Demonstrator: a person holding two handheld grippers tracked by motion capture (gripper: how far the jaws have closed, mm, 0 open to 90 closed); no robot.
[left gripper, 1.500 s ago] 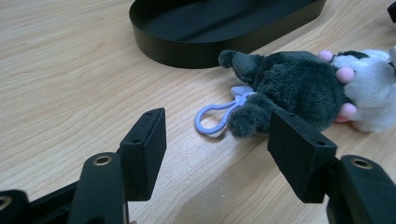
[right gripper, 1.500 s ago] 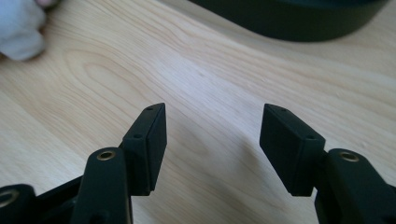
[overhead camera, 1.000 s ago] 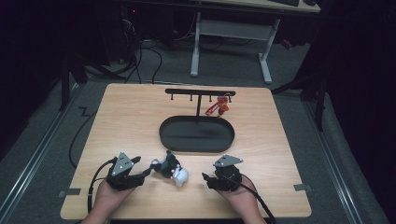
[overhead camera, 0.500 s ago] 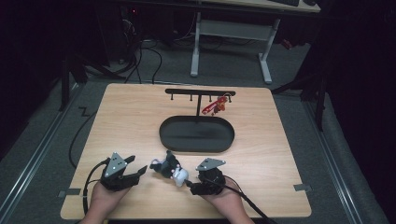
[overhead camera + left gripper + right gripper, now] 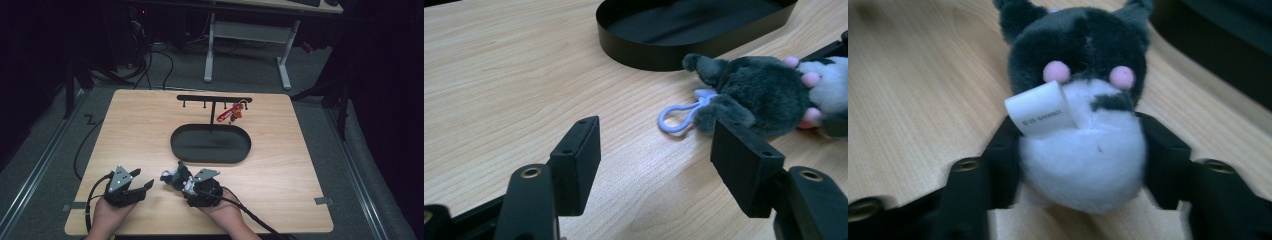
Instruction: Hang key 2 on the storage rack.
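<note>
A small grey and white plush toy (image 5: 173, 176) with pink dots and a lavender loop (image 5: 676, 120) lies on the wooden table in front of the black oval tray (image 5: 210, 160). My right gripper (image 5: 181, 181) has just been closing its jaws. In the right gripper view the pads press both sides of the plush toy's (image 5: 1083, 60) white belly, by its paper tag (image 5: 1042, 110). My left gripper (image 5: 142, 179) rests to the left of the toy. Its jaws (image 5: 656, 145) stand apart with bare table between them, pointing at the plush toy (image 5: 759, 95) and its loop.
Behind the tray (image 5: 649, 55) stands a black hook rack (image 5: 214, 100) with a red keychain (image 5: 231, 114) hanging near its right end. Cables trail from both grippers toward the table's front edge. The room around the table is dark.
My right gripper has slid left along the table up to the plush toy and its jaws now hold it. The left gripper has stayed in place.
</note>
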